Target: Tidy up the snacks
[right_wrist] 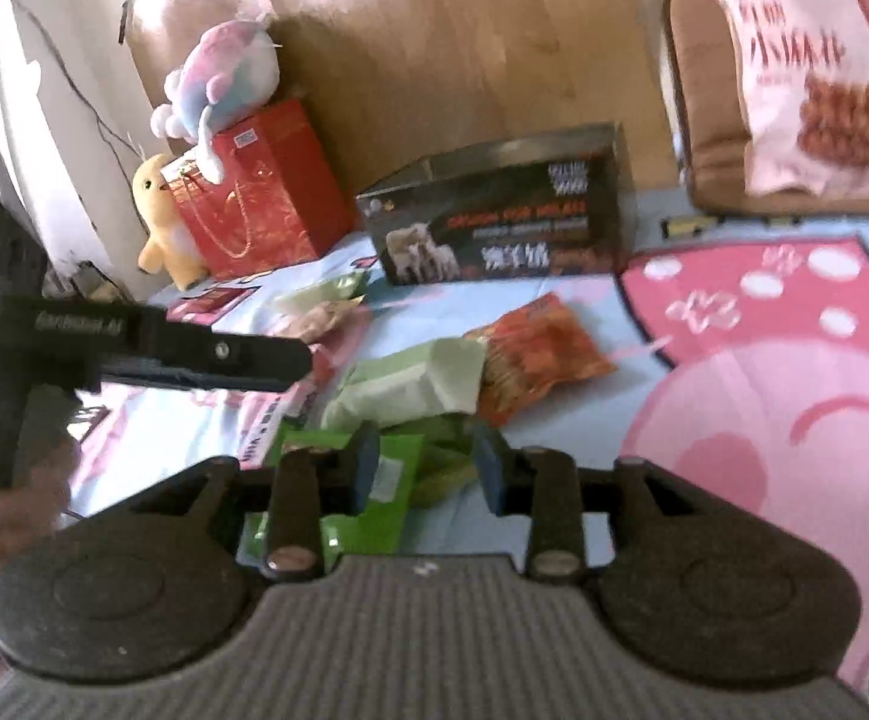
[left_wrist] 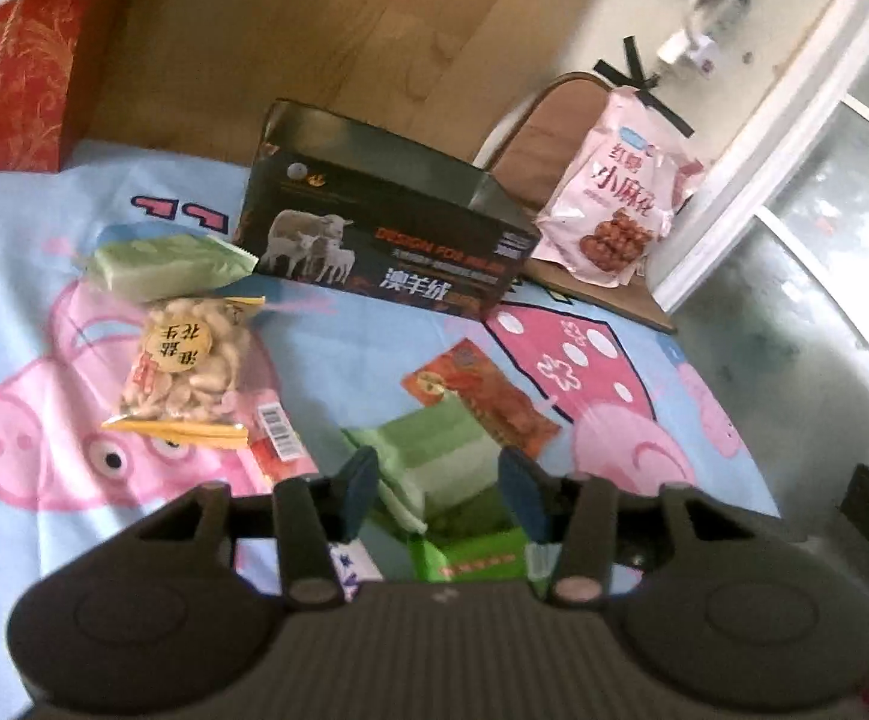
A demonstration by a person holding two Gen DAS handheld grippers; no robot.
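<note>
Snacks lie on a cartoon-pig bedsheet (left_wrist: pixel 26 330). My left gripper (left_wrist: pixel 440 489) is open, its fingers either side of a pale green packet (left_wrist: pixel 440 456) without clamping it. An orange-red packet (left_wrist: pixel 482 399) lies just beyond, a bag of peanuts (left_wrist: pixel 185 363) and another pale green packet (left_wrist: pixel 170 264) to the left. A black open box (left_wrist: pixel 386 228) stands behind them. My right gripper (right_wrist: pixel 425 471) is open over a bright green packet (right_wrist: pixel 368 498), near the pale green packet (right_wrist: pixel 410 384) and orange-red packet (right_wrist: pixel 539 354). The black box (right_wrist: pixel 494 222) stands beyond. The left gripper (right_wrist: pixel 146 348) shows at the left.
A pink snack bag (left_wrist: pixel 617 192) rests on a brown chair (left_wrist: pixel 530 144) at the bed's right edge, also in the right wrist view (right_wrist: pixel 812 72). A red gift bag (right_wrist: pixel 260 186) with plush toys (right_wrist: pixel 224 78) stands at the far left by the wooden headboard (left_wrist: pixel 314 30).
</note>
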